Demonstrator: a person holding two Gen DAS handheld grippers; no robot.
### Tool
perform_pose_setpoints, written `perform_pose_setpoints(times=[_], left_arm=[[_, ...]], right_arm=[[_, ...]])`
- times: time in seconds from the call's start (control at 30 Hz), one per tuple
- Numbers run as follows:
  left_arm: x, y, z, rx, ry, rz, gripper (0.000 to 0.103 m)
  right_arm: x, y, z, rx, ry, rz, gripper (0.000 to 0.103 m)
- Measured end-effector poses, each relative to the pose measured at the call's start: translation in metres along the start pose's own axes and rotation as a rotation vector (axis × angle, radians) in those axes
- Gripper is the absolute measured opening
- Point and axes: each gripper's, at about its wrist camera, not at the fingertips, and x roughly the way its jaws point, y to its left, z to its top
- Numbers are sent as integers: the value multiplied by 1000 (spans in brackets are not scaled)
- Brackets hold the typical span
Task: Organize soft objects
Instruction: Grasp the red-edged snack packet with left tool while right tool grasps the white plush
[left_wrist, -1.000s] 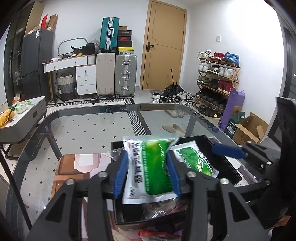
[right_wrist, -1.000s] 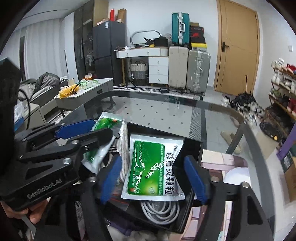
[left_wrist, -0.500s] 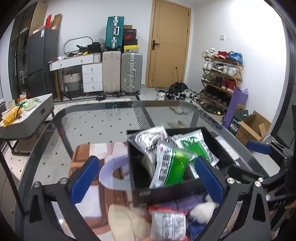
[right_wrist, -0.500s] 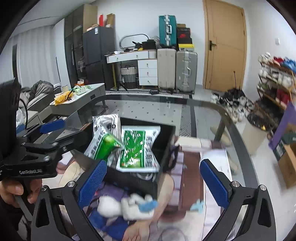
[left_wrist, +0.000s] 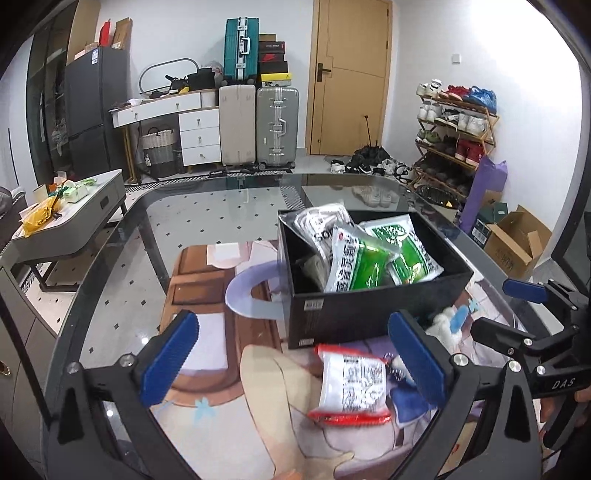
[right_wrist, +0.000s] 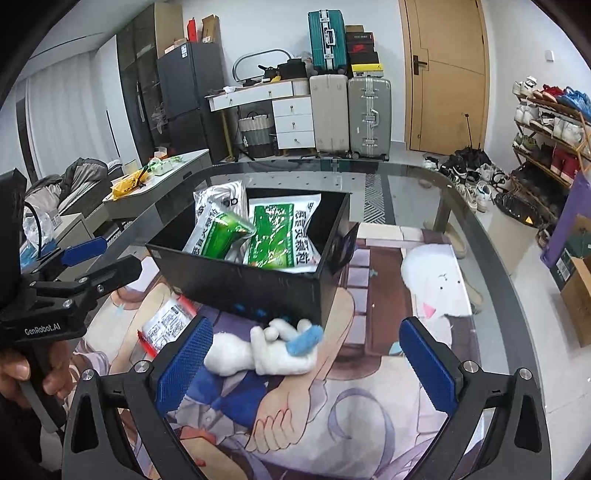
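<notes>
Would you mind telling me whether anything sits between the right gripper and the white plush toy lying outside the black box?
Nothing visible does. The plush toy lies on the mat just ahead of the open right gripper, with the black box behind it.

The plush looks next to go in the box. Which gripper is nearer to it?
Right. The right gripper is open just in front of the white plush toy; the left gripper sits further left, open around the red-edged packet.

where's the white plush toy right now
The white plush toy lies on the printed mat just in front of the black box, between the open right hand-held gripper fingers, right of the red-edged packet.
</notes>
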Motion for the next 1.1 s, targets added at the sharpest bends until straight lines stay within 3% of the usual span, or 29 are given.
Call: perform_pose_setpoints(times=[0.7,1.1], left_arm=[[18,3,-29,-7,97,-9,103],[23,3,-32,-9,147,-15,103]], right_arm=[[35,11,-22,-29,157,47,102],[56,30,-24,-120,222,61,102]])
